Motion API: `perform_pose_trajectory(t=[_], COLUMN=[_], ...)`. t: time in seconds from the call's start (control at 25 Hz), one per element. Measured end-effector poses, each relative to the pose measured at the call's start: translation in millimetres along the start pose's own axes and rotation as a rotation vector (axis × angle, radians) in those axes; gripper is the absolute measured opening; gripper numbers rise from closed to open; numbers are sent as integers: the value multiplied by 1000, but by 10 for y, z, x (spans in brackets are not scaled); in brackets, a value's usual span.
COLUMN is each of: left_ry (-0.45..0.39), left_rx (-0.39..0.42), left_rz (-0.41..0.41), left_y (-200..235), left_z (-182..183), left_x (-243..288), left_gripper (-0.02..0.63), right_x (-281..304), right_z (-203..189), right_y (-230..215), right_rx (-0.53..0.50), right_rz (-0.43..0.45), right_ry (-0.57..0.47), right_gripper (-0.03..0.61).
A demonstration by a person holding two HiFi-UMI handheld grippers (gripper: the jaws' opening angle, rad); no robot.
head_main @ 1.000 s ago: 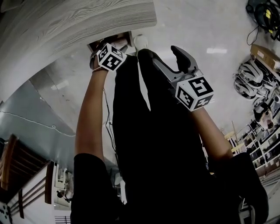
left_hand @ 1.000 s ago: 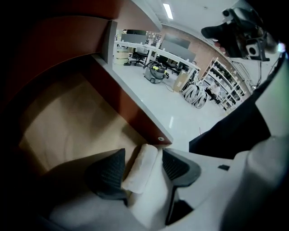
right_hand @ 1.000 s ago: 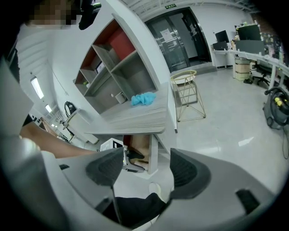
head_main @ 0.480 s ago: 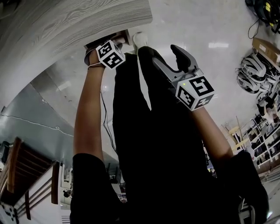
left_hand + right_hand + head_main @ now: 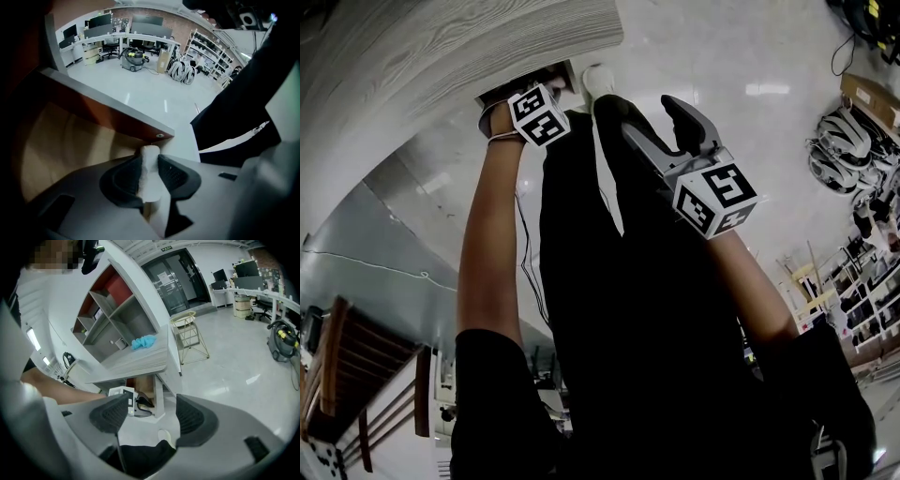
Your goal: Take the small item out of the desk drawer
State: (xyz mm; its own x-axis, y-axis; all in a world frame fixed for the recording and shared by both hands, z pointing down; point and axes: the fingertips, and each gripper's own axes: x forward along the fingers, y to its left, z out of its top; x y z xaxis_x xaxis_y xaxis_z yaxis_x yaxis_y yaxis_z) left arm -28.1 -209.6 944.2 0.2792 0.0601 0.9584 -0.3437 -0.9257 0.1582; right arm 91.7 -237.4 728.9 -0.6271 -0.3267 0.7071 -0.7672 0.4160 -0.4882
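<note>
Two tools are in view. At 11 o'clock in the head view, the left tool [image 5: 150, 177] reaches into the open drawer [image 5: 108, 117] under the grey woodgrain surface [image 5: 441, 47]. Its jaws are closing with the small white item [image 5: 149, 159] upright between them, and both pads [image 5: 124, 176] touch its sides. The item sits at 6 o'clock in the left gripper view, over the drawer's pale wood floor and just beside the corner of its red-brown wall. The right tool [image 5: 152, 417] is released: jaws wide apart, nothing between them. It is held over the person's dark trousers [image 5: 609, 281] at 2 o'clock in the head view, well apart from the drawer. A blue cloth [image 5: 143, 341] lies on the surface.
</note>
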Motion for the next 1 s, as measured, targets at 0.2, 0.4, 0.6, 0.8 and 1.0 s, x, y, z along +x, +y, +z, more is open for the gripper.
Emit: perform_pose_trajectory(t=[0.2, 0.4, 0.6, 0.8, 1.0], left_ry=[3, -2, -26, -65, -80], left_rx=[-32, -80, -137, -214, -267], left_rz=[-41, -40, -7, -12, 7], left_y=[15, 0, -11, 13, 47], left_z=[4, 11, -6, 12, -8], left_x=[28, 4, -79, -225, -491], left_gripper=[110, 106, 101, 101, 101], right_x=[21, 1, -36, -98, -197], right_z=[-9, 23, 88, 148, 227], right_y=[-27, -24, 52, 136, 325], right_rx=[4, 7, 0, -15, -46], right_rz=[-7, -17, -14, -9, 12], right_ry=[2, -8, -16, -25, -29], right_gripper=[305, 305, 305, 305, 305])
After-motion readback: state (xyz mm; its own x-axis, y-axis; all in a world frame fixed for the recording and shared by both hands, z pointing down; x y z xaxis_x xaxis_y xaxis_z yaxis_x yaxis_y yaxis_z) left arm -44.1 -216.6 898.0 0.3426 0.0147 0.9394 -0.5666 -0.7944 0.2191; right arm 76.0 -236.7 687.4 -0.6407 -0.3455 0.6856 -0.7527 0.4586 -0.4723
